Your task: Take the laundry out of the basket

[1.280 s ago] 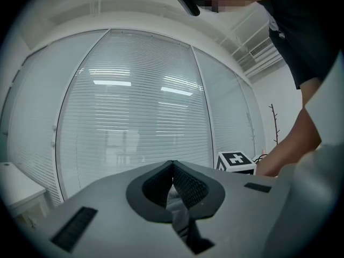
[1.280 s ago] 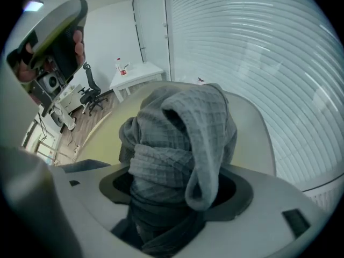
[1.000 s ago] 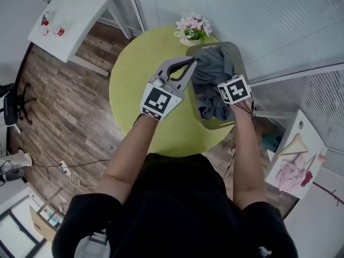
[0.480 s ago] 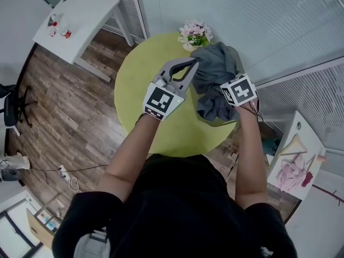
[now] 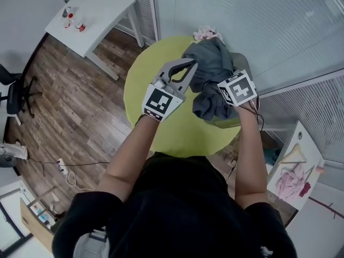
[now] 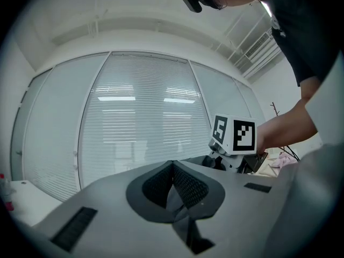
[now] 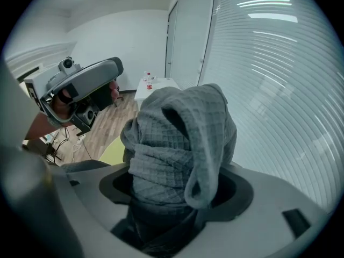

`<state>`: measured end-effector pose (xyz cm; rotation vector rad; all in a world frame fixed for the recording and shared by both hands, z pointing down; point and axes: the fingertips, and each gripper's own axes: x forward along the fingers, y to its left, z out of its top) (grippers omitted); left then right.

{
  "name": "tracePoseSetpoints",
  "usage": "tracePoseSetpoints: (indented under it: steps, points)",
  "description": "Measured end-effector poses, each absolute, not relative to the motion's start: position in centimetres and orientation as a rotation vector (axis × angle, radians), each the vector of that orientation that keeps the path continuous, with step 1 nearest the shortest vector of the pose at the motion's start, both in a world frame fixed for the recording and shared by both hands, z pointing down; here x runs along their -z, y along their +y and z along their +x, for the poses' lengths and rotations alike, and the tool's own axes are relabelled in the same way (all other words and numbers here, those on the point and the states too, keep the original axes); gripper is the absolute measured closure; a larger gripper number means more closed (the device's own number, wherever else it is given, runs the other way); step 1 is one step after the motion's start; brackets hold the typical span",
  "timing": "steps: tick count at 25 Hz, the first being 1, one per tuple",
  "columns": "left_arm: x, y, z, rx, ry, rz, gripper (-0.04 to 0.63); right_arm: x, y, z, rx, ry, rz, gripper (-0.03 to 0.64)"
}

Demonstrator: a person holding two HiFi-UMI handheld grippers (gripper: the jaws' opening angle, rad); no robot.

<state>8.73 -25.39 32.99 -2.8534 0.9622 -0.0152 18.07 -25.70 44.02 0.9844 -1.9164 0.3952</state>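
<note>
A grey waffle-knit garment (image 5: 212,74) hangs bunched above the basket (image 5: 232,123) at the right side of the round yellow-green table (image 5: 156,85). My right gripper (image 5: 221,97) is shut on a thick wad of that garment (image 7: 177,144), which fills the space between its jaws and piles up in front of the camera. My left gripper (image 5: 191,64) is shut on a thin fold of the same garment (image 6: 176,198) at its left edge. Most of the basket is hidden under the garment.
A pot of pink flowers (image 5: 207,34) stands at the table's far edge behind the garment. A white side table (image 5: 97,15) with small bottles is at far left, and an office chair (image 5: 16,95) at left. A low table with pink cloth (image 5: 293,176) sits at right.
Both grippers have risen with the grey garment, which now hangs higher over the basket and covers more of the flowers.
</note>
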Motion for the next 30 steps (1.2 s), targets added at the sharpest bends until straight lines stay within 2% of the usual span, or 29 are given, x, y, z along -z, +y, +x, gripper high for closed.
tracePoseSetpoints:
  steps: [17,30]
  points:
    - [-33.1,-24.7,-3.1,0.046,1.214,-2.752,0.586,-44.1,-26.1,4.5,-0.284,-2.005,0.775,0.244]
    - [-37.7,-23.2,-9.7,0.097,1.391,-2.744,0.586,-48.3,-24.6,-3.8,-0.243,-2.046,0.614,0.244]
